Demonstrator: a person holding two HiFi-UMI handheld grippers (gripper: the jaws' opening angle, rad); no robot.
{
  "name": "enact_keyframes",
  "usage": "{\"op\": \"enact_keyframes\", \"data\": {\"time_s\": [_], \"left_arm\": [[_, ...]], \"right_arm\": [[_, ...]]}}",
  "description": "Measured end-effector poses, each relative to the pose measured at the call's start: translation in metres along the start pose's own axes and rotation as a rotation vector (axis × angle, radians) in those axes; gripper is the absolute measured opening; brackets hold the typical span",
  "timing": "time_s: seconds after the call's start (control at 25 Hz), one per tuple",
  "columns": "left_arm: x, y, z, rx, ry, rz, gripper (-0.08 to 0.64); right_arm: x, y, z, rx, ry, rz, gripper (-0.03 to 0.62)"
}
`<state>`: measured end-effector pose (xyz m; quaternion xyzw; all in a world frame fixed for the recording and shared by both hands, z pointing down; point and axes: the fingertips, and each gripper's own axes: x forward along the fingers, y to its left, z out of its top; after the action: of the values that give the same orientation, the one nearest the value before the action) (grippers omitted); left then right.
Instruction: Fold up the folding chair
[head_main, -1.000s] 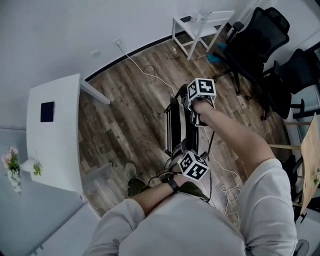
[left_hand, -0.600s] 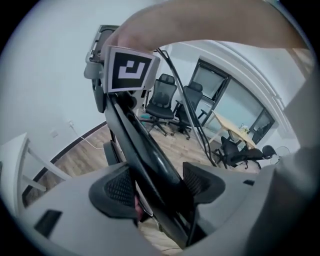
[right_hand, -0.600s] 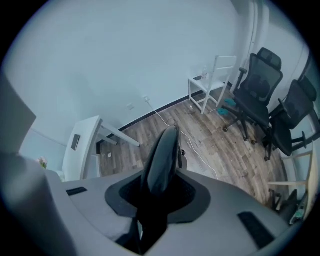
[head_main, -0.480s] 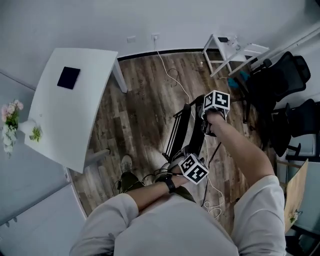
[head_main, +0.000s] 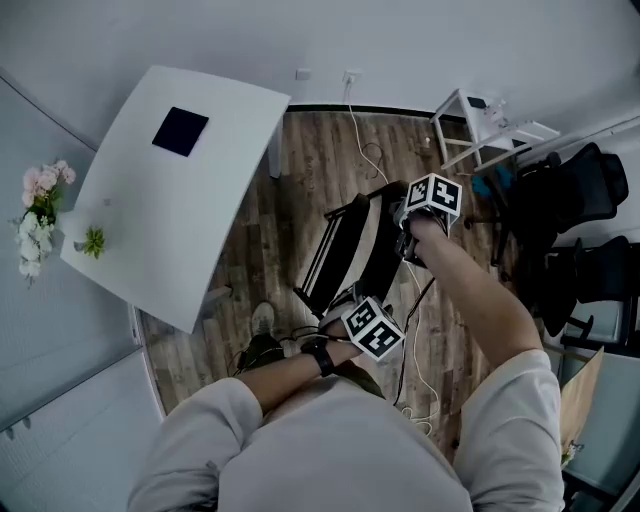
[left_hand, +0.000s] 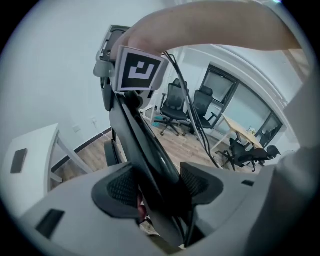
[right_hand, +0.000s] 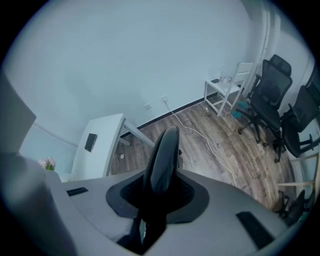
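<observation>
The black folding chair (head_main: 345, 245) is folded flat and held up off the wood floor between my two grippers. My right gripper (head_main: 404, 236) grips its far upper edge. My left gripper (head_main: 344, 300) holds its near end, close to my body. In the left gripper view the chair's dark frame (left_hand: 145, 145) fills the gap of the left gripper (left_hand: 157, 186), whose jaws have just been closing onto it. In the right gripper view the chair's rounded edge (right_hand: 165, 150) stands up between the pads of the right gripper (right_hand: 157, 192), whose jaws have also just been closing on it.
A white table (head_main: 170, 190) with a dark flat pad (head_main: 181, 131) stands at the left, with flowers (head_main: 40, 215) beyond it. A white stool (head_main: 480, 125) and black office chairs (head_main: 570, 200) are at the right. A white cable (head_main: 365, 150) runs across the floor.
Both grippers have carried the folded chair across the floor, and the white table now lies closer at the left. The chair sits more slanted in the head view.
</observation>
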<state>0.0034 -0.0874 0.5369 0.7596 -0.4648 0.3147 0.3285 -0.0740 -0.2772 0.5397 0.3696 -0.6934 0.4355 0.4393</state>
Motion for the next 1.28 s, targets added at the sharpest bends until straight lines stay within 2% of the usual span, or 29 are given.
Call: {"op": "enact_keyframes", "data": {"time_s": [0.44,0.72,0.92,1.12,1.28], "left_arm": [[-0.066,0.119,-0.055,-0.027,0.016,0.053,0.261],[-0.092,0.181,-0.080,-0.073,0.020,0.039,0.250],[-0.108,0.220,-0.092,-0.077,0.024,-0.001,0.249],[-0.128,0.255,-0.106,-0.072,0.024,-0.029,0.258],[-0.139,0.281,-0.118,-0.065,0.034,-0.012,0.259]], "right_arm": [[0.048,0.143,0.008,-0.020,0.003,0.061,0.094],[0.084,0.206,0.014,-0.041,0.025,0.057,0.104],[0.103,0.244,0.024,-0.066,0.041,0.049,0.118],[0.114,0.285,0.028,-0.089,0.057,0.083,0.153],[0.125,0.315,0.030,-0.100,0.043,0.112,0.173]]}}
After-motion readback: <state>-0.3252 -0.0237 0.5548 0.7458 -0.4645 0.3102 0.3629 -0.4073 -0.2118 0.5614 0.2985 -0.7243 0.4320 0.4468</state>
